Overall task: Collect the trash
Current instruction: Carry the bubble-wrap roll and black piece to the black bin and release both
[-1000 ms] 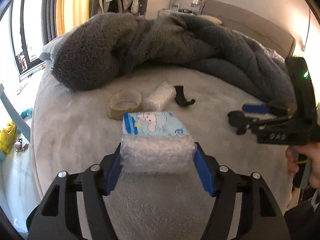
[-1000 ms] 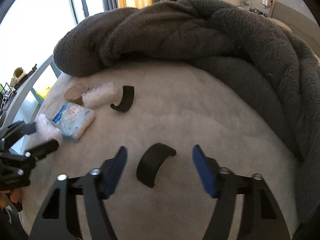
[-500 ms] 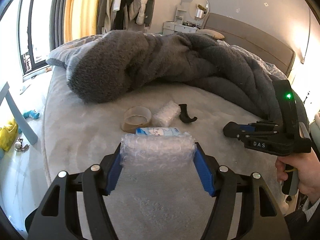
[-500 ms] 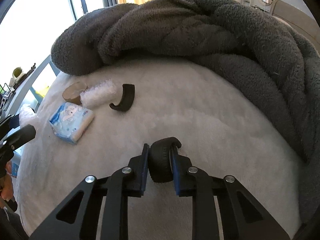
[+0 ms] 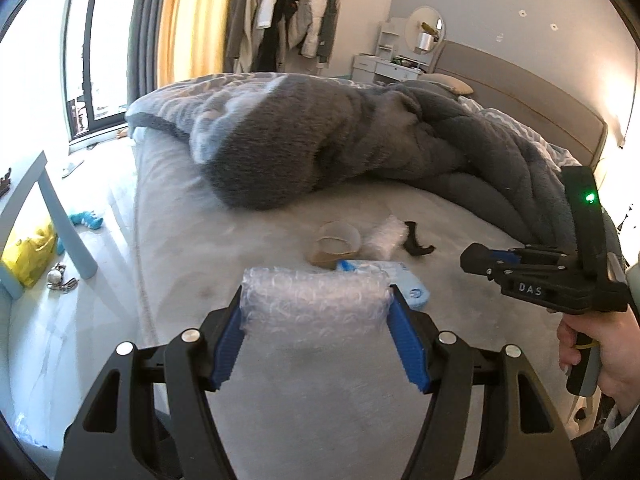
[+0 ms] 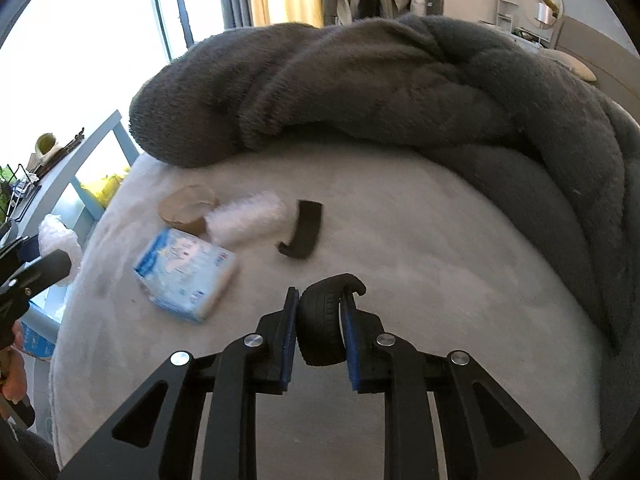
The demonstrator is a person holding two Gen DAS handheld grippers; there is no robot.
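The right gripper (image 6: 320,324), whose blue pads stood apart around the curved black tyre piece (image 6: 322,330) a second ago, is now clamped on it and carries it clear of the pale bed (image 6: 440,240). The left gripper (image 5: 316,312) still squeezes the bubble-wrap wad (image 5: 314,302), now raised so the tissue pack (image 5: 412,290) sits behind it at one o'clock, with the tape roll (image 5: 336,244) beyond at twelve.
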